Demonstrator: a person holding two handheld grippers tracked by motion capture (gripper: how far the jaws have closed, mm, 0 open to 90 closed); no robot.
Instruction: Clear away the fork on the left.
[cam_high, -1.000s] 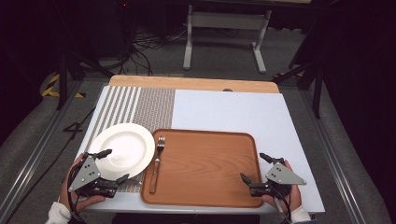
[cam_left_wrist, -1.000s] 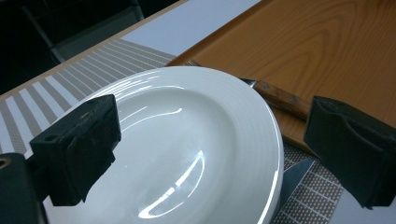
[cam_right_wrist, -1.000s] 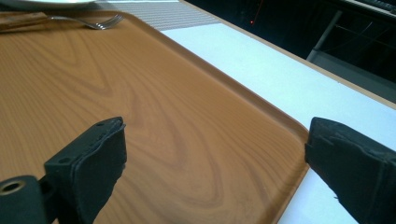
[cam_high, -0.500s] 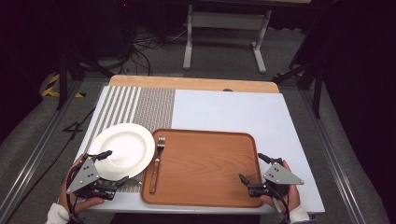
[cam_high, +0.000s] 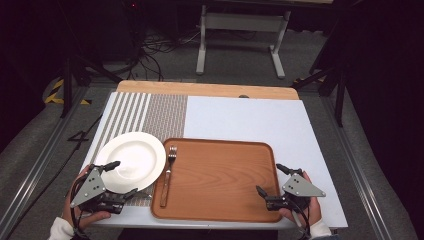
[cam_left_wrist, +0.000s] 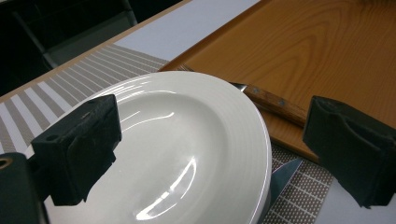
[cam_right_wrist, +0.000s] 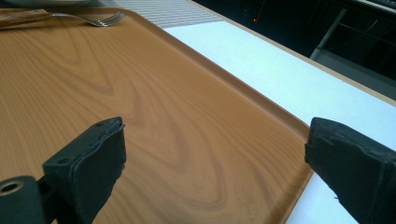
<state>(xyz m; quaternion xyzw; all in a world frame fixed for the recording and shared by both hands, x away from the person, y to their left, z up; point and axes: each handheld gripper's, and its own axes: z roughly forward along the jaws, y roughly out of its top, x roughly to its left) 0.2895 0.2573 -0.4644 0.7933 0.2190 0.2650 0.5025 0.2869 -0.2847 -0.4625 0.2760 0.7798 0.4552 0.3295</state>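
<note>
The left hand-held gripper (cam_high: 119, 178) sits at the near left of the desk (cam_high: 250, 117) with its jaws spread wide around the near edge of the round white ceramic plate (cam_high: 131, 160), touching nothing firmly as far as can be seen. The plate lies on a grey-and-white striped woven placemat (cam_high: 150, 112), its right rim just beside the wooden tray. In the left gripper view a knife tip (cam_left_wrist: 282, 175) pokes out from under the plate's edge. To take the plate well, one jaw should slide under the rim and the other press on top, closing gently since glazed ceramic is slippery and the knife beneath may shift.

A wooden-handled steel fork (cam_high: 168, 175) lies along the left side of the rectangular brown wooden tray (cam_high: 220, 175). The right hand-held gripper (cam_high: 273, 180) hovers at the tray's near right corner, jaws likewise wide apart, holding nothing.

The desk top is pale blue-white with a light wood strip at the far edge. Beyond it the room is dark, with grey flooring, loose cables and a white metal stand (cam_high: 240, 37).
</note>
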